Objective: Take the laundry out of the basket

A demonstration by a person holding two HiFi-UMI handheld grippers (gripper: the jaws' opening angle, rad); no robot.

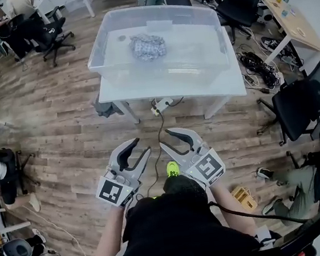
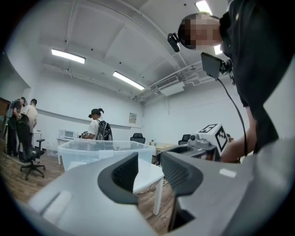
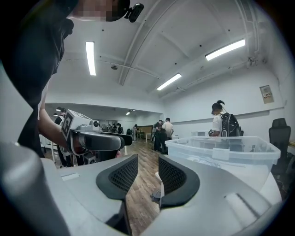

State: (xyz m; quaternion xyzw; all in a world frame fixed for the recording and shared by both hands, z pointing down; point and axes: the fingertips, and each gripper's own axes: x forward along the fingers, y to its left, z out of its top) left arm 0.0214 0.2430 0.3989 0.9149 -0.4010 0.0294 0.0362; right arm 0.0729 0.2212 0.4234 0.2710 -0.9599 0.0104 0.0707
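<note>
Progress: laundry [image 1: 148, 45] lies in the basket [image 1: 105, 51] on the worktop [image 1: 227, 86]; nothing is out.
Tools: left tool [image 1: 140, 145] and right tool [image 1: 170, 138] are spread, empty, well short of the worktop.

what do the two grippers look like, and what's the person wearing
Both the left gripper and right gripper have pale grey curved jaws lined with black textured pads, and each carries a white cube with black square markers. The person wears a black top.
</note>
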